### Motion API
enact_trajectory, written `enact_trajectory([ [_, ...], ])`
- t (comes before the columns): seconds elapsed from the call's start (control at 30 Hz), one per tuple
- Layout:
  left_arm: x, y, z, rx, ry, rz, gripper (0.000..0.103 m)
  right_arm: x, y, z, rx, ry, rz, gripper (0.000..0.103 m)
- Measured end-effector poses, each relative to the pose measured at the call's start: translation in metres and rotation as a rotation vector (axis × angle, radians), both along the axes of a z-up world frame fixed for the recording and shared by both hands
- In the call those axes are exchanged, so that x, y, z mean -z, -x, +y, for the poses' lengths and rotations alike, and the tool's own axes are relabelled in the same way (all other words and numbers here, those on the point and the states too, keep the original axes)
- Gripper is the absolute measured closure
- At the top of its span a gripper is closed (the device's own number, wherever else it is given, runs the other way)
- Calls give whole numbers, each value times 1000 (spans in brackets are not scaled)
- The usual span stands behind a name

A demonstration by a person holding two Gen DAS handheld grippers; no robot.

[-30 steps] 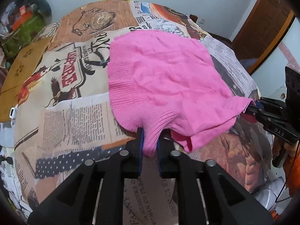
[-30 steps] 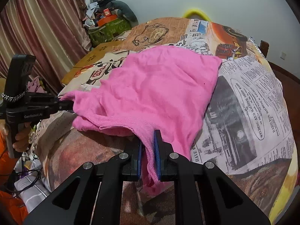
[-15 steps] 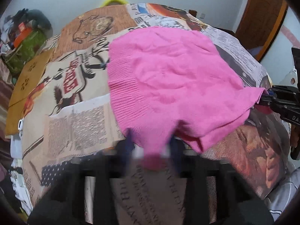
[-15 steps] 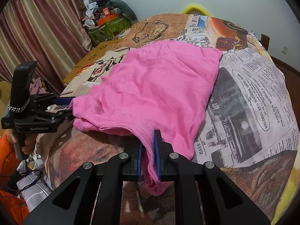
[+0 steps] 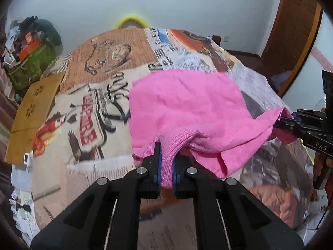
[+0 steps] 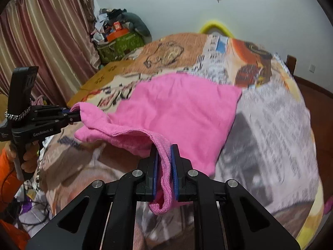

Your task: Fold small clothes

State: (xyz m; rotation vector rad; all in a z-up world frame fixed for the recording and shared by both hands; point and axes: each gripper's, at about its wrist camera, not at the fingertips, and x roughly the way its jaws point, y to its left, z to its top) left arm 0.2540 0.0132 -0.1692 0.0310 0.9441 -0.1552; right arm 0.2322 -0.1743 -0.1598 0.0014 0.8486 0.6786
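Note:
A pink knit garment point(image 5: 183, 104) lies on a bed with a printed newspaper-pattern cover point(image 5: 87, 125). My left gripper point(image 5: 166, 152) pinches the ribbed near-left corner, its jaws still closing with the cloth between the blue pads. My right gripper point(image 6: 164, 148) is shut on the near-right corner, and a tail of cloth hangs below the pads. Each gripper shows in the other's view: the right gripper point(image 5: 285, 123) at the right, the left gripper point(image 6: 72, 114) at the left. The near edge of the pink garment point(image 6: 183, 108) is raised off the bed and sags between them.
A brown cardboard sheet point(image 5: 35, 112) lies at the bed's left edge. A green bag with clutter point(image 5: 31, 62) stands beyond it by striped curtains point(image 6: 41, 41). A wooden door point(image 5: 295, 31) is at the right. A person's hand point(image 6: 29, 158) holds the left gripper's handle.
Both grippers have risen and carried the garment's near edge up off the bed and forward. The cloth now sags between them, and more of the far wall shows.

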Motion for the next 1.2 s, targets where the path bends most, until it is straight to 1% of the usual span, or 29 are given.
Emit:
enact_trajectory([
  [0.1, -5, -16, 2, -7, -2, -17, 96, -9, -15, 1, 10, -4, -26, 93],
  [0.23, -8, -41, 9, -32, 10, -24, 96, -14, -37, 4, 22, -1, -43, 93],
  [0.37, -8, -68, 19, -79, 74, -23, 96, -9, -63, 5, 32, 4, -43, 93],
  [0.43, -5, -80, 19, -85, 60, -30, 96, -4, -76, 6, 38, 7, -35, 93],
  [0.63, 11, -117, 18, -76, 36, -12, 96, 5, -112, 8, 52, 16, -26, 93],
  [0.7, 21, -130, 20, -91, 25, 16, 95, 9, -126, 7, 56, 9, -2, 93],
  [0.77, 35, -142, 24, -112, 37, 62, 94, 16, -139, 5, 62, -9, 41, 91],
  [0.8, 41, -146, 26, -123, 42, 80, 87, 20, -144, 5, 68, -9, 57, 91],
  [0.83, 47, -150, 28, -134, 48, 102, 84, 24, -149, 5, 75, 3, 71, 91],
  [0.87, 54, -155, 32, -152, 54, 123, 74, 28, -153, 6, 81, 16, 80, 87],
  [0.9, 57, -156, 36, -165, 59, 125, 67, 31, -156, 5, 90, 23, 86, 80],
  [0.97, 61, -158, 43, -195, 74, 117, 60, 33, -160, 0, 117, 6, 85, 71],
  [1.0, 61, -158, 47, -208, 79, 113, 59, 33, -161, -3, 132, -5, 77, 68],
  [1.13, 57, -155, 55, -217, 74, 106, 57, 30, -161, -13, 154, -14, 63, 65],
  [1.2, 53, -148, 54, -210, 62, 95, 50, 26, -155, -16, 151, -6, 46, 63],
])
